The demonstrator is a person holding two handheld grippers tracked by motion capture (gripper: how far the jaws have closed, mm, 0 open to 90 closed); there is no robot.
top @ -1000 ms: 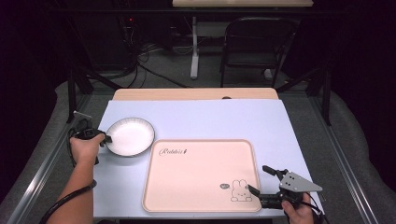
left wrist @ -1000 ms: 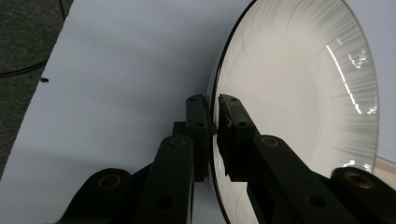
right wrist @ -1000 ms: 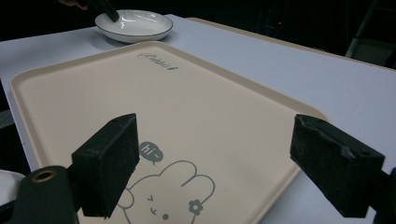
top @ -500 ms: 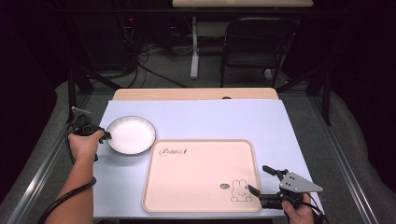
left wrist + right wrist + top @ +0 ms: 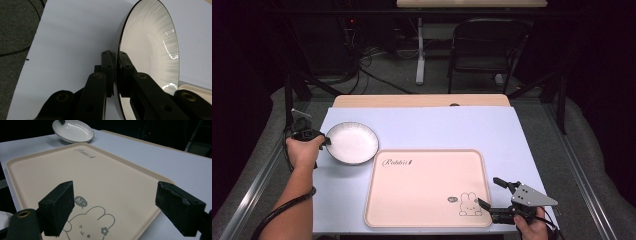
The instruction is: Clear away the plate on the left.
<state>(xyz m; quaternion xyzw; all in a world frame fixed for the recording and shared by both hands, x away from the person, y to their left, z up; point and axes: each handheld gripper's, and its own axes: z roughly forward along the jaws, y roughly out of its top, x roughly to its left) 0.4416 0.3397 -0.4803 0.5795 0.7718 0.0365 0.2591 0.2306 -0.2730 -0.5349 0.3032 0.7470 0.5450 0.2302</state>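
Your left tongs [image 5: 326,141] clamp the rim of the white plate [image 5: 354,142] at the left of the tabletop [image 5: 437,125].

The plate sits just beyond the far left corner of the beige rabbit tray [image 5: 427,187], its rim pinched between the two black pads, as the left gripper view shows close up. Your right tongs [image 5: 490,192] hover at the tray's near right corner, by the printed rabbit [image 5: 87,225], jaws wide apart and holding nothing.

Black jaws [image 5: 117,75] with brass screws, seemingly bare forearms.
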